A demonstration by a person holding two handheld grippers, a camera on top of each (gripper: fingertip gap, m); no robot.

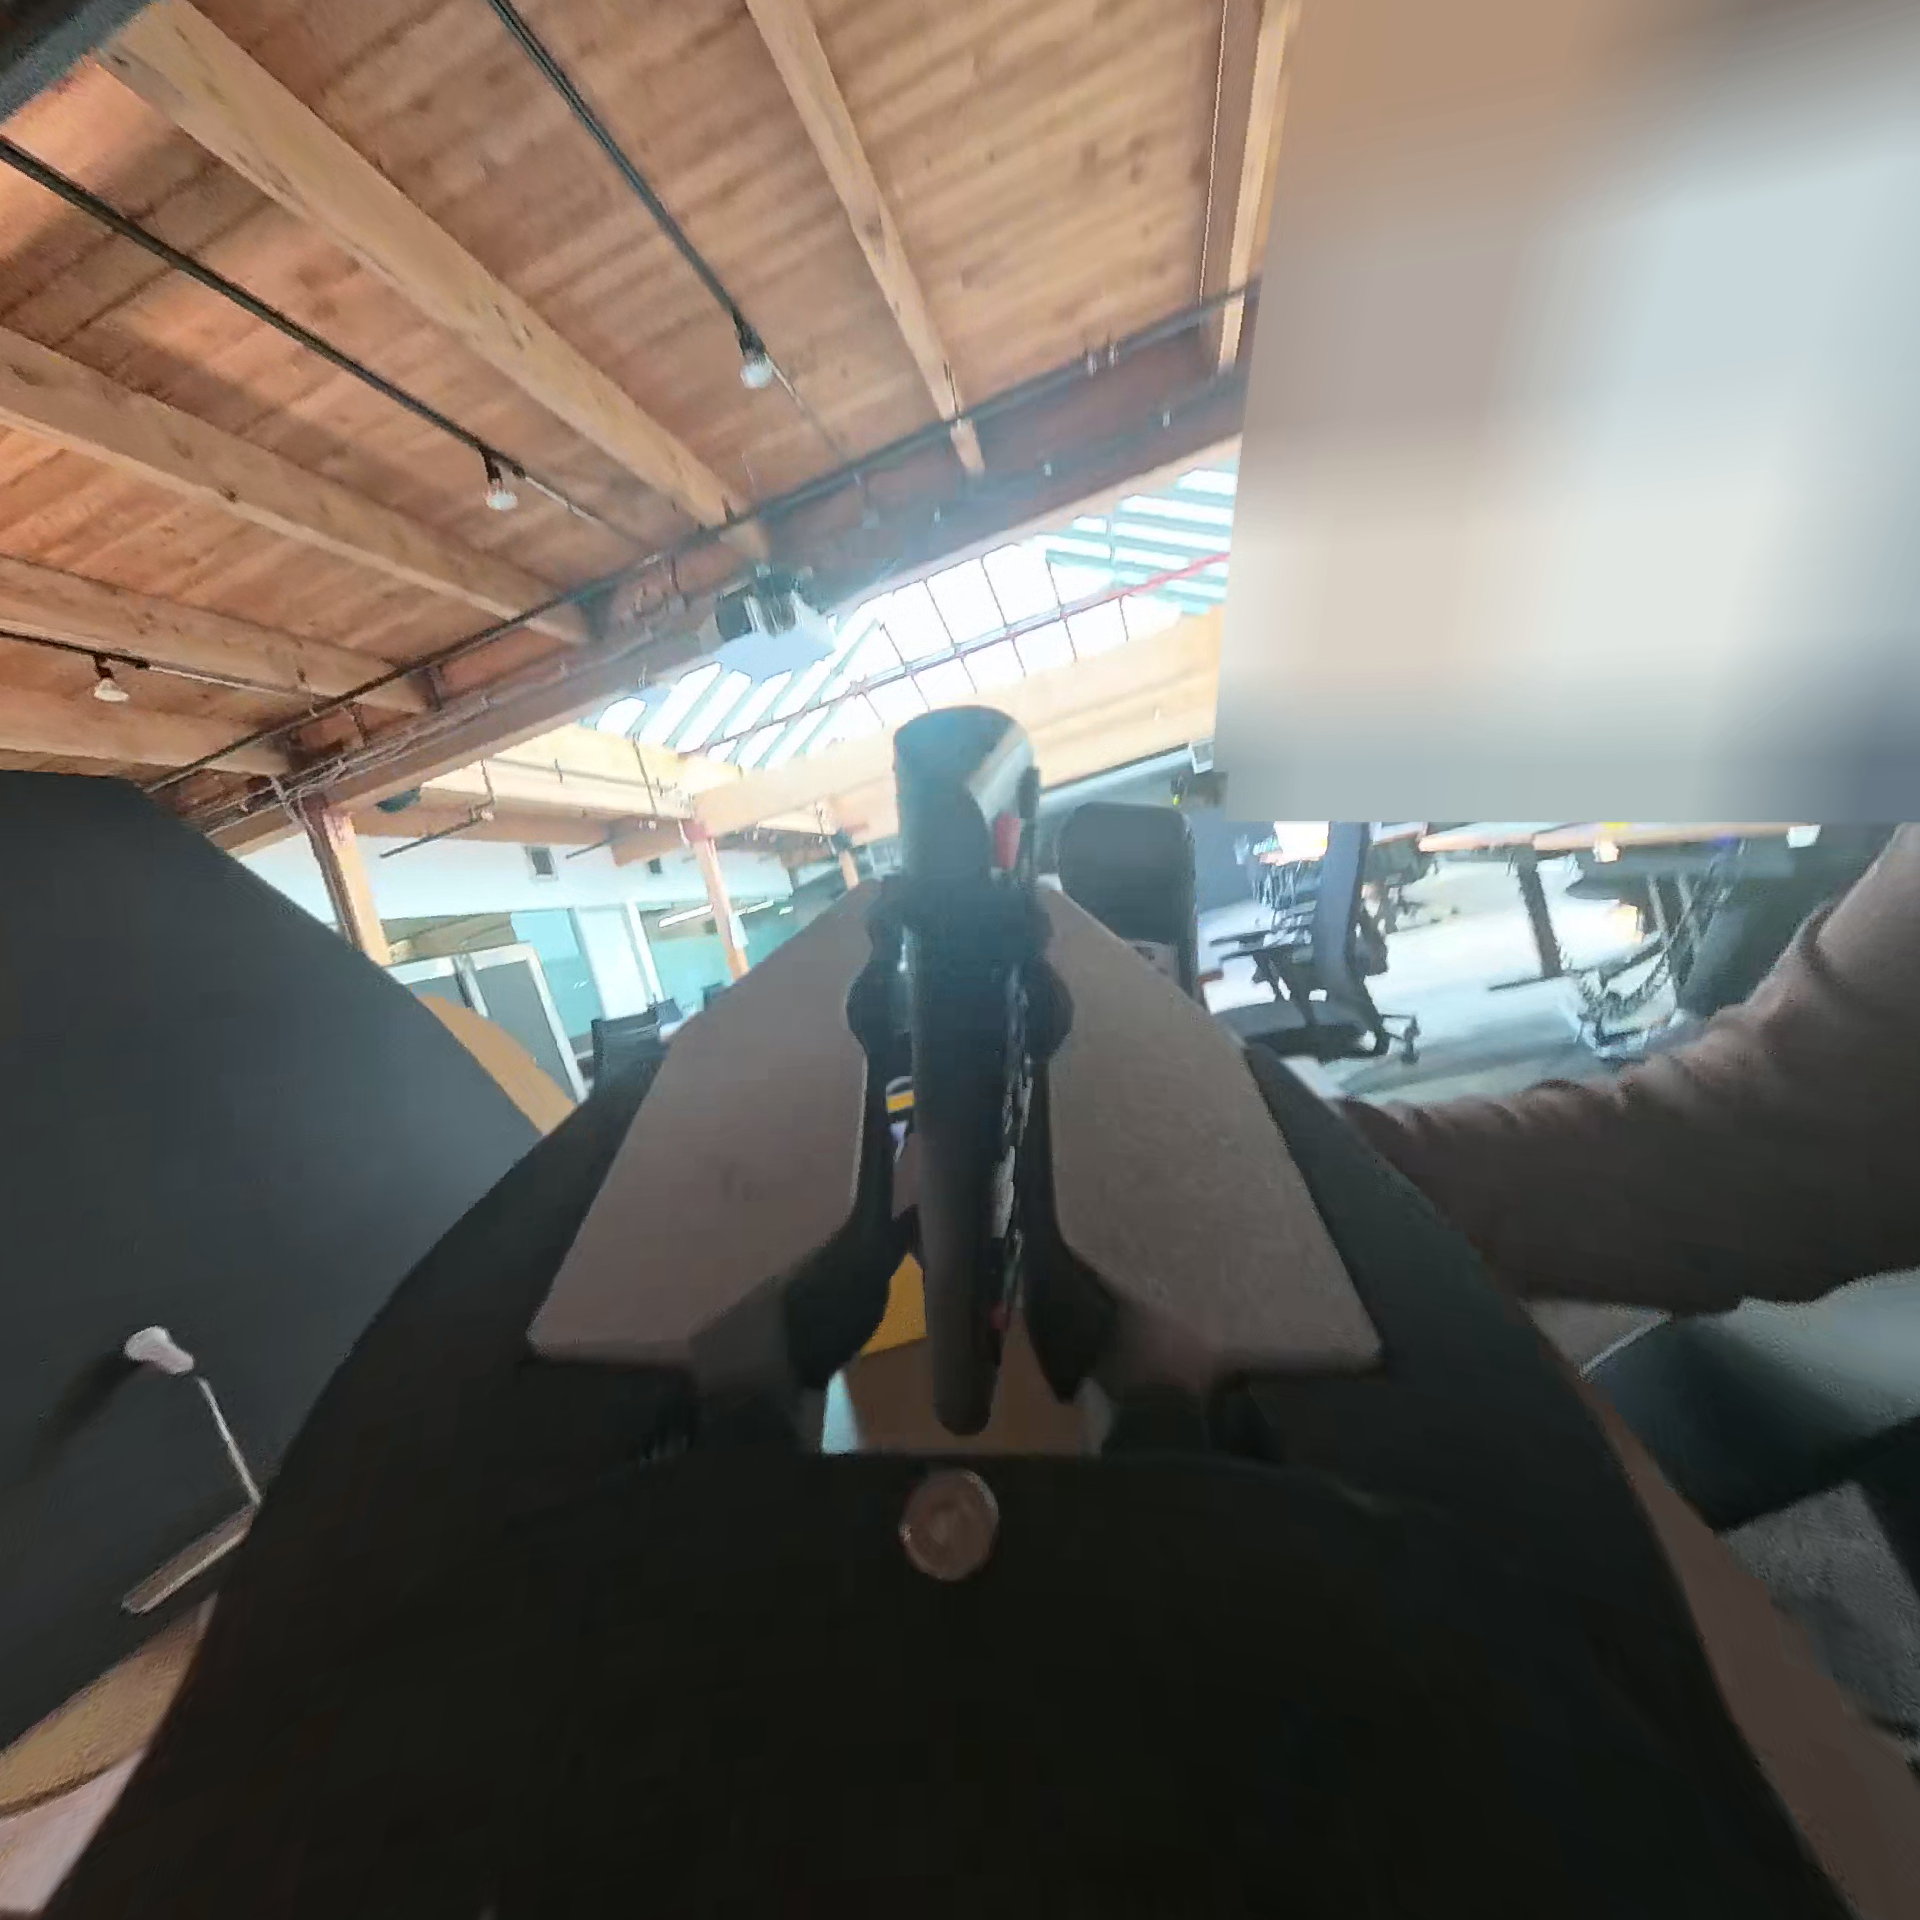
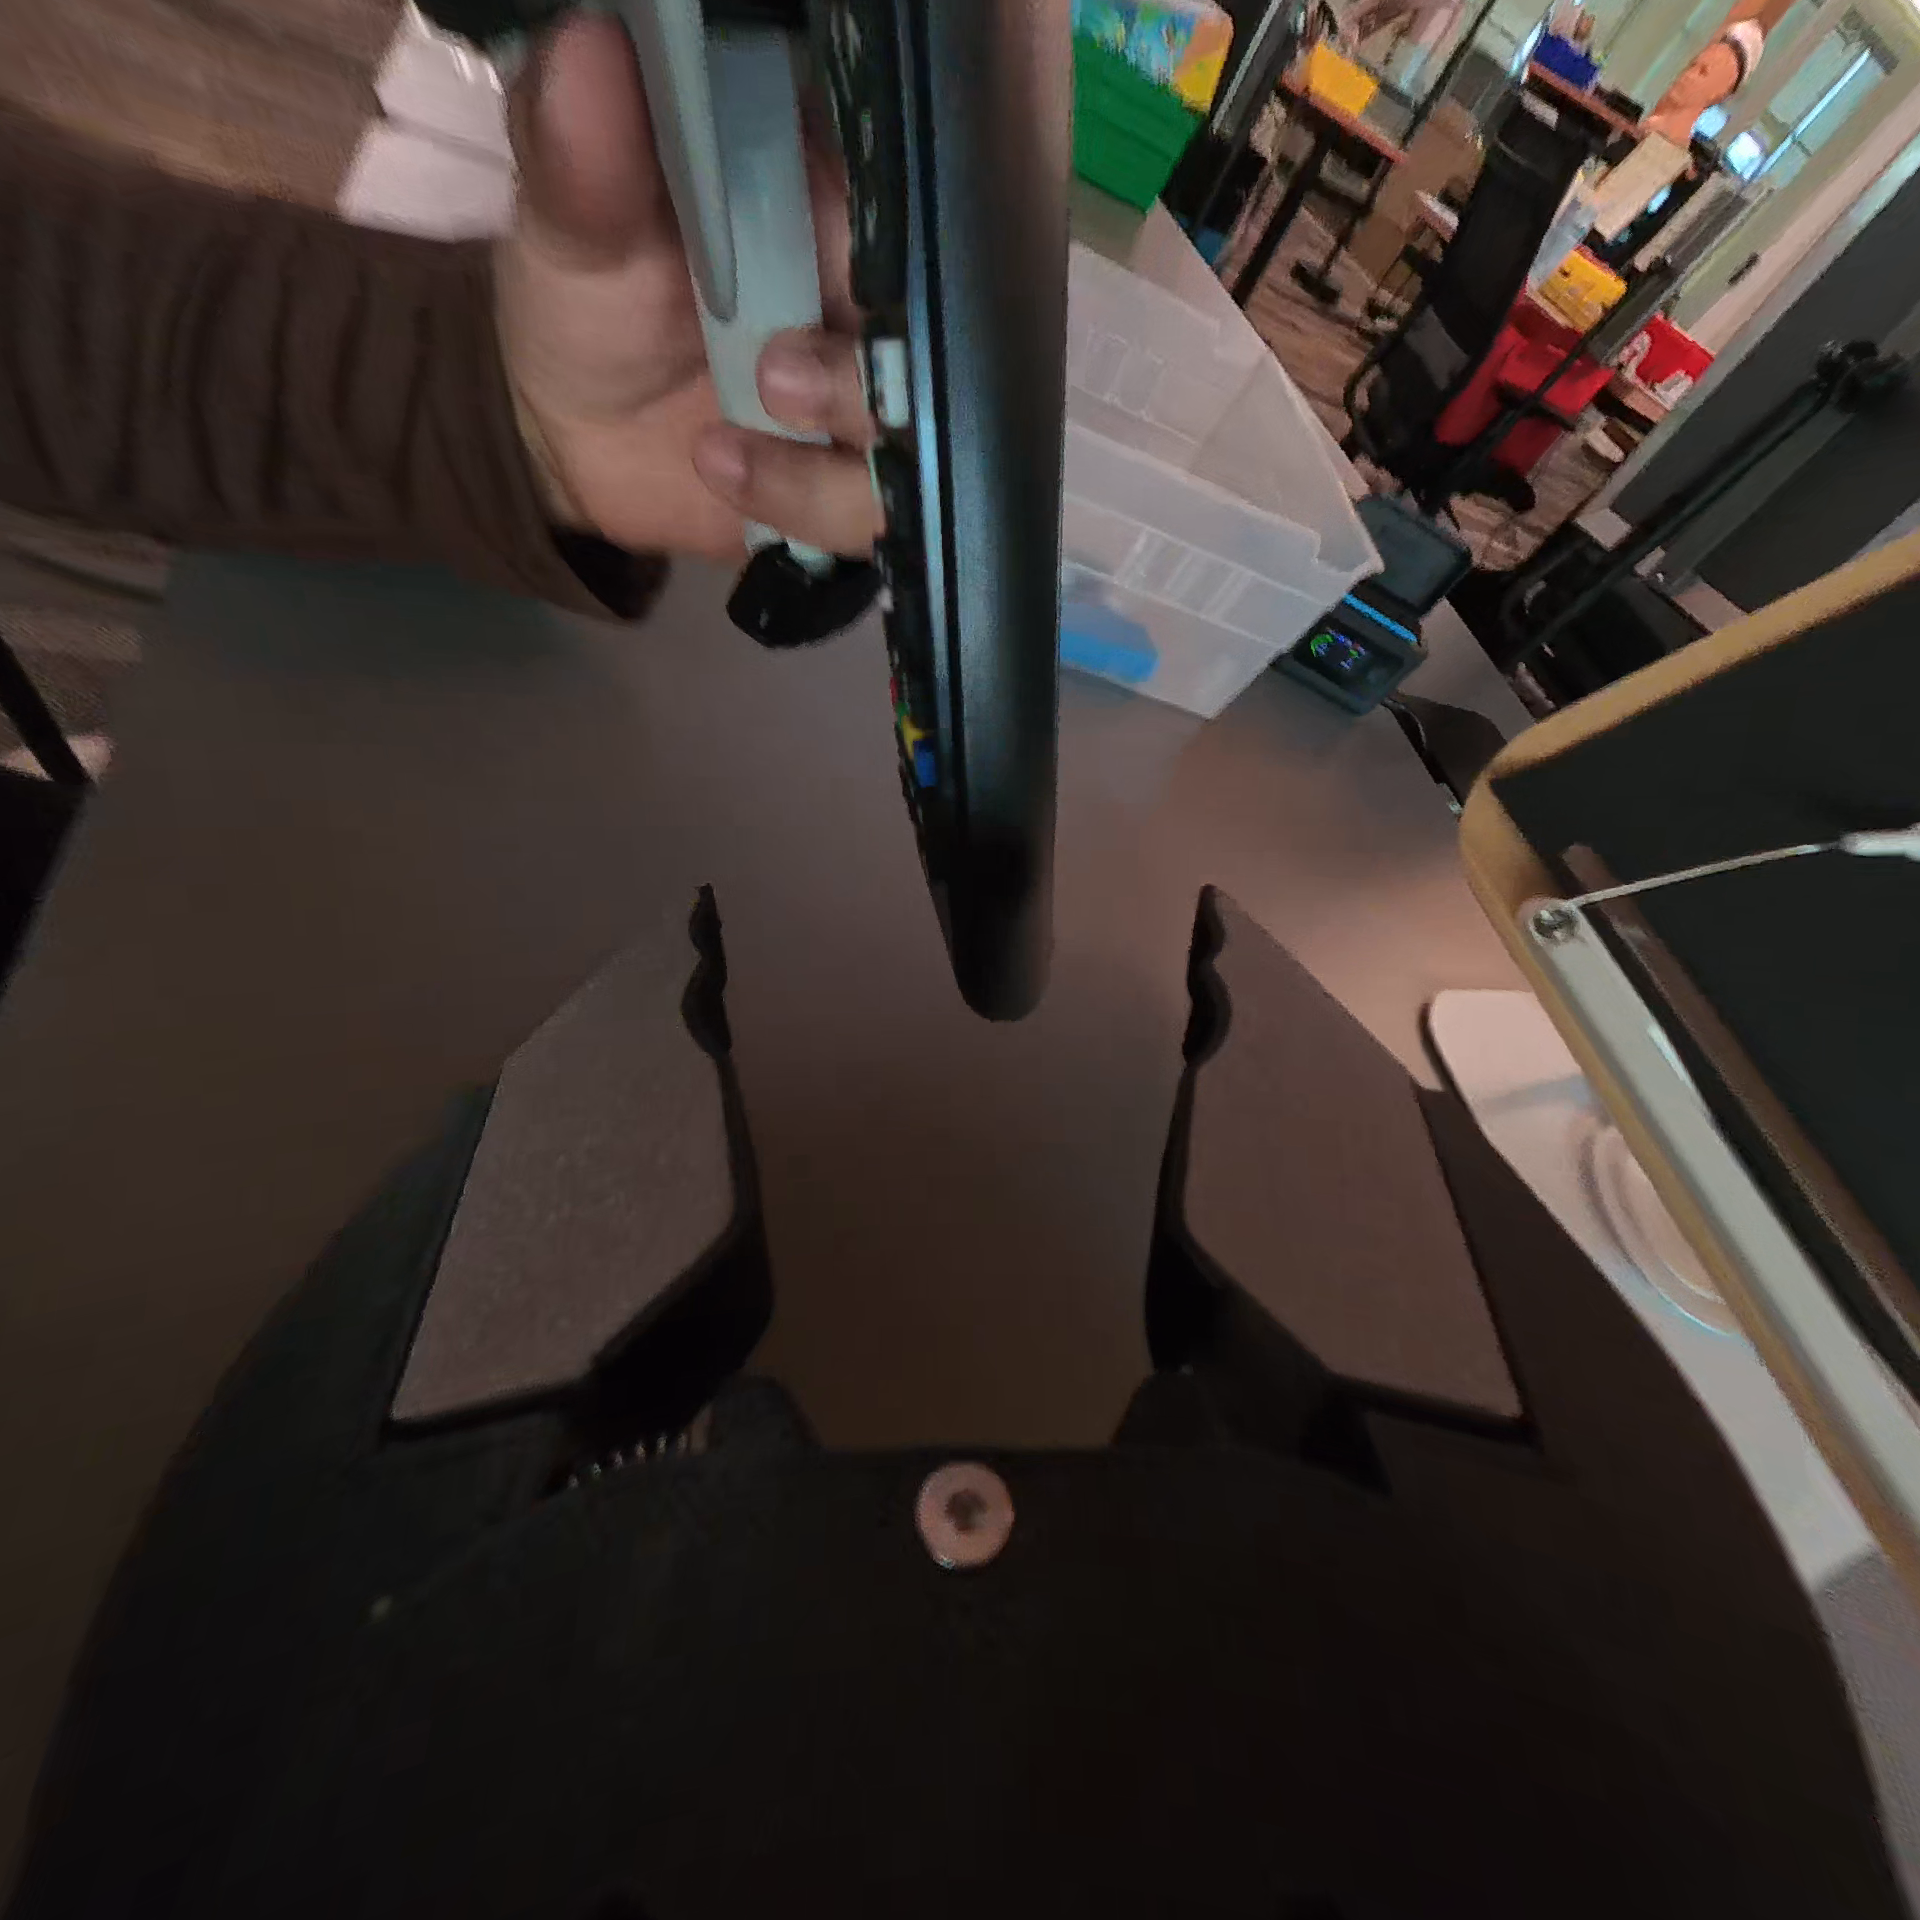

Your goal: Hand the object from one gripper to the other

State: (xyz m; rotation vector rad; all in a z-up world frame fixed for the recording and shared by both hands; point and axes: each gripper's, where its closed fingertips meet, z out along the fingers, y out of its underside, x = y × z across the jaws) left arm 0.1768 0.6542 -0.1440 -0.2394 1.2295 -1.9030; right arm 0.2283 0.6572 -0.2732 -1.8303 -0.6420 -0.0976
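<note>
My left gripper (image 1: pixel 958 920) is shut on a black remote control (image 1: pixel 951 790), which stands edge-on between its jaws and pokes out past the tips toward the ceiling. In the right wrist view the same remote (image 2: pixel 1003 520) hangs down from above, buttons facing left. A hand (image 2: pixel 613 343) holds the left gripper's white handle (image 2: pixel 753 270) beside it. My right gripper (image 2: pixel 956 914) is open and empty. The remote's lower end sits between and just beyond the right fingertips (image 2: pixel 707 935), touching neither.
A grey table (image 2: pixel 364 831) lies below. On it stand a clear plastic bin (image 2: pixel 1195 499) and a small device with a lit screen (image 2: pixel 1356 649). A wood-edged black panel (image 2: pixel 1714 748) and a white plate (image 2: pixel 1507 1081) are at the right. A brown sleeve (image 1: pixel 1662 1143) crosses the left view. Tip to tip, the grippers are about 15 cm apart. To reach the white plate (image 2: pixel 1507 1081) in a straight line is about 30 cm for my right fingers, about 40 cm for my left.
</note>
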